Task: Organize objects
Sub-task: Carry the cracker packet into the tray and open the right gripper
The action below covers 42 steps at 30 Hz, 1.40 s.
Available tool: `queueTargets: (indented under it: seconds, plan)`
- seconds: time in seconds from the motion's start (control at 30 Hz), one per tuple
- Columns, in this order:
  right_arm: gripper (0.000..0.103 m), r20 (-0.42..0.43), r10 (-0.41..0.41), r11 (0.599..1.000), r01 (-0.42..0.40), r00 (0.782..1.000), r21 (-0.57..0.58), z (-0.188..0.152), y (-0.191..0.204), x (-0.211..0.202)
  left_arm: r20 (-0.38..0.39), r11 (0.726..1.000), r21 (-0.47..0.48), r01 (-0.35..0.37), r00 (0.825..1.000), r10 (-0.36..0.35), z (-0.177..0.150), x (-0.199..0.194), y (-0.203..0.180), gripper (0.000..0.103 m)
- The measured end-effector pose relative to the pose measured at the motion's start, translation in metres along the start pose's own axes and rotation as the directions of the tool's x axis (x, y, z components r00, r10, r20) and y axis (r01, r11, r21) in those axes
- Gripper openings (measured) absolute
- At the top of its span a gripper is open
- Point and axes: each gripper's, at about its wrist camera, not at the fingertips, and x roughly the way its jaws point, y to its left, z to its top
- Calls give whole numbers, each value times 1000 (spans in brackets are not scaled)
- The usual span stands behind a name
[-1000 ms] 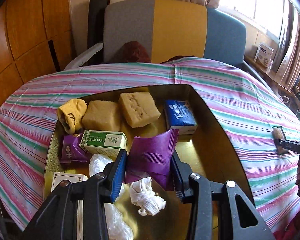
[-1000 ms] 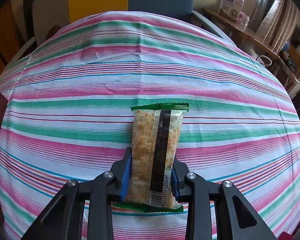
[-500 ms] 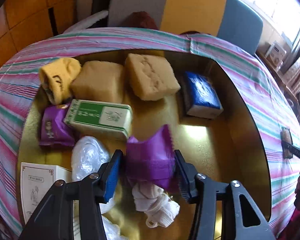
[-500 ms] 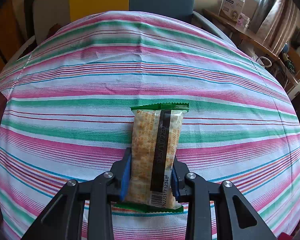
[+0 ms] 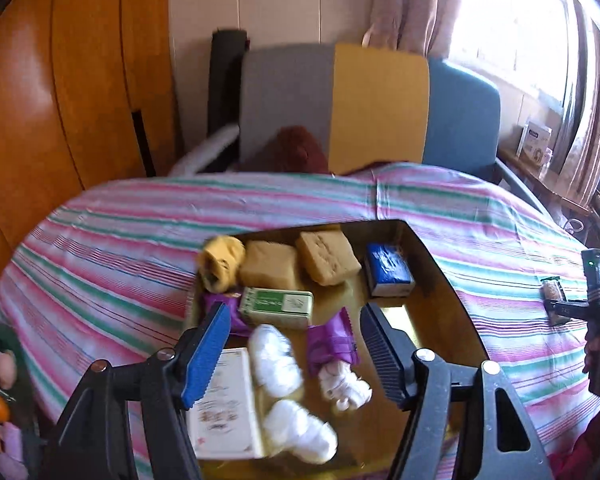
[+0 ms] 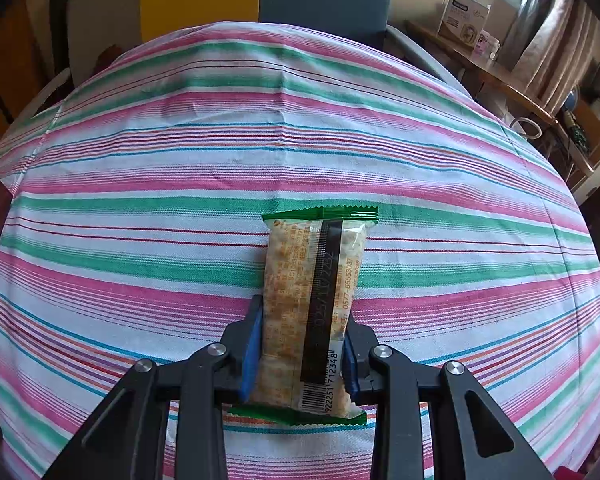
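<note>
Snacks and boxes crowd the gold tray [image 5: 452, 300]; above it the left tool [image 5: 294, 354] has just spread, empty, while the right tool [image 6: 300, 354] pinches a snack bar [image 6: 314, 304].

A shiny gold tray [image 5: 456, 300] on the striped worktop holds a crinkled purple foil packet [image 5: 332, 340] lying flat near its middle, just beside a green-and-white carton [image 5: 278, 306], two tan sponge cakes [image 5: 296, 266], a blue tissue pack [image 5: 388, 274] and white wads [image 5: 276, 360]. A clear, green-edged cracker bar packet [image 6: 314, 308] lies lengthwise on the cloth, pinched at its near end.
</note>
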Motion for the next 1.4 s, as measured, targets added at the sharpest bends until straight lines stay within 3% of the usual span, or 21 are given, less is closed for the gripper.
queueTargets:
  seconds: [0.13,0.23,0.4,0.53,0.67,0.87,1.0,1.17,1.27,1.37,1.4]
  plan:
    - [32,-31,-46,999,45,998,-30,3,11,-6,19,1000,10,-5,1000,5,-5,-19,7,69]
    - [32,-5,-22,999,22,1000,-41,2,29,-25,11,1000,-4,-5,1000,5,-10,-22,13,69]
    - [32,88,117,988,-107,989,-112,4,92,-78,2,1000,-27,-7,1000,7,-20,-25,23,69]
    - [32,147,250,950,-214,957,-226,-2,163,-122,-6,999,-49,-10,1000,10,-26,-25,32,69]
    - [32,142,349,902,-291,926,-319,-13,233,-144,-14,998,-54,-41,999,40,-31,-24,42,69]
    - [32,51,400,867,-360,915,-344,-29,301,-129,-16,992,-88,-95,995,93,-41,-25,67,69]
    - [33,-4,366,870,-344,930,-354,-33,333,-106,-20,987,-115,-111,994,110,-45,-24,80,69]
    - [34,-58,321,888,-322,945,-328,-38,349,-74,-32,982,-119,-145,989,142,-48,-22,84,73]
    - [36,-48,322,888,-319,945,-330,-40,349,-71,-17,985,-126,-117,993,116,-47,-24,85,73]
    - [50,-37,327,891,-321,944,-322,-44,345,-72,5,985,-129,-110,994,111,-45,-29,85,73]
    - [50,-27,331,892,-322,943,-318,-45,343,-74,15,985,-133,-113,993,116,-45,-31,85,73]
